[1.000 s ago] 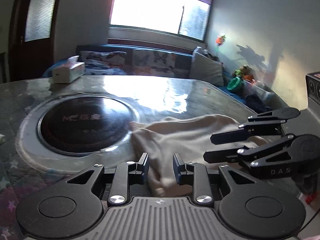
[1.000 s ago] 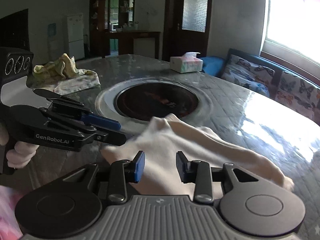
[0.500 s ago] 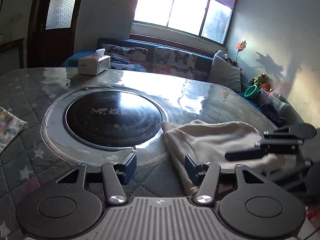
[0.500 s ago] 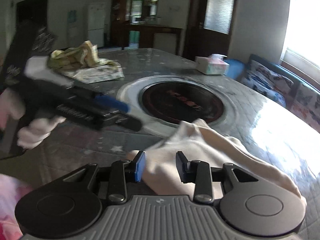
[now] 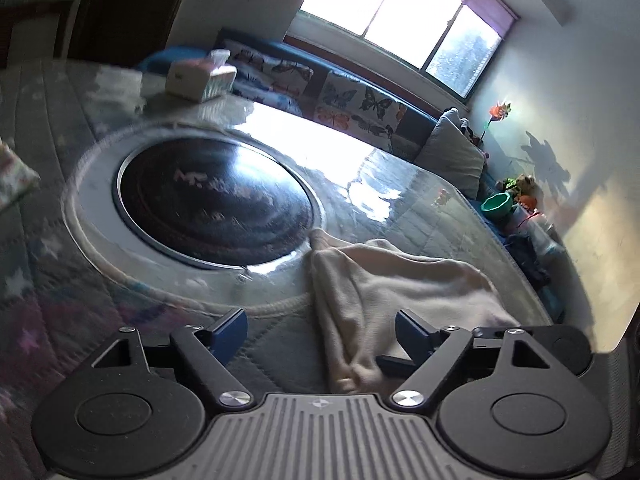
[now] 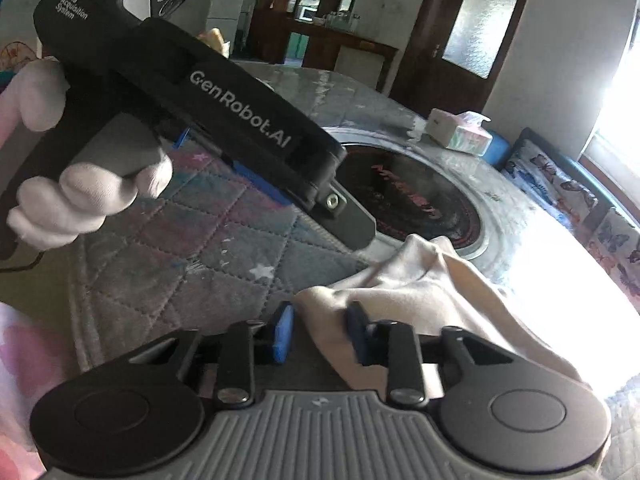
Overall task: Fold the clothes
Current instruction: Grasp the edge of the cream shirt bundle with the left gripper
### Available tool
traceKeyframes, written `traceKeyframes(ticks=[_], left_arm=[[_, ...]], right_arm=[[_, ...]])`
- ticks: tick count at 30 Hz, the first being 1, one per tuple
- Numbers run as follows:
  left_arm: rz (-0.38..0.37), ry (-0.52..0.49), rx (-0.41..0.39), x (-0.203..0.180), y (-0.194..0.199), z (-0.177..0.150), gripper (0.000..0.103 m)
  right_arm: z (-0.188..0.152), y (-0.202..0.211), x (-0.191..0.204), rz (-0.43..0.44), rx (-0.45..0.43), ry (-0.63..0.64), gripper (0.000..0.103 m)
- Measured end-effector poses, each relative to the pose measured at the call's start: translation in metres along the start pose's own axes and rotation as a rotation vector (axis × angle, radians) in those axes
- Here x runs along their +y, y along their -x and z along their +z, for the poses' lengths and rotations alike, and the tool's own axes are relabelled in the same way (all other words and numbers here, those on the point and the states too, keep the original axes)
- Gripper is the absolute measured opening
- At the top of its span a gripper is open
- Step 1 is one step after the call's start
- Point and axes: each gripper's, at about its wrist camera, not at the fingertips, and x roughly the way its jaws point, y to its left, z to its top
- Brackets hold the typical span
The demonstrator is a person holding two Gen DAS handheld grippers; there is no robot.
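Observation:
A cream garment (image 5: 400, 288) lies folded and bunched on the quilted table cover, beside the round dark hob. My left gripper (image 5: 320, 330) is wide open above the garment's near end, holding nothing. In the right wrist view the garment (image 6: 436, 296) runs away to the right. My right gripper (image 6: 320, 334) is open, with the garment's near edge lying between its blue pads; the pads do not press it. The left gripper's body (image 6: 224, 120), held by a white-gloved hand, crosses the upper left of that view above the table.
A round dark hob (image 5: 216, 204) with a pale rim is set in the table (image 5: 60, 280). A tissue box (image 5: 200, 76) stands at the far edge. A patterned cloth (image 5: 12, 176) lies at the far left. A sofa with butterfly cushions (image 5: 348, 100) stands under the window.
My left gripper has opened wide, risen and tilted. The right gripper stayed open and moved closer to the garment's near edge.

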Motion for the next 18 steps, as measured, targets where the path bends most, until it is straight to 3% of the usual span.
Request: traceKeyframes(ticks=[4,11,18], left_arm=[[-0.041,0.121,0.027,0.002,-0.007,0.003,0.085],[-0.105,0.353,0.080,0.009,-0.028,0.008,0.086],[-0.129,0.442,0.121,0.006,-0.057,0.013,0.083]], right_arm=[[0.001,0.006,-0.012,0.020,-0.026,-0.085,0.014],[0.004,0.028,-0.046,0.066,-0.107,-0.269,0.012],[-0.002,0.039,-0.062,0.086,-0.148,-0.328,0.012]])
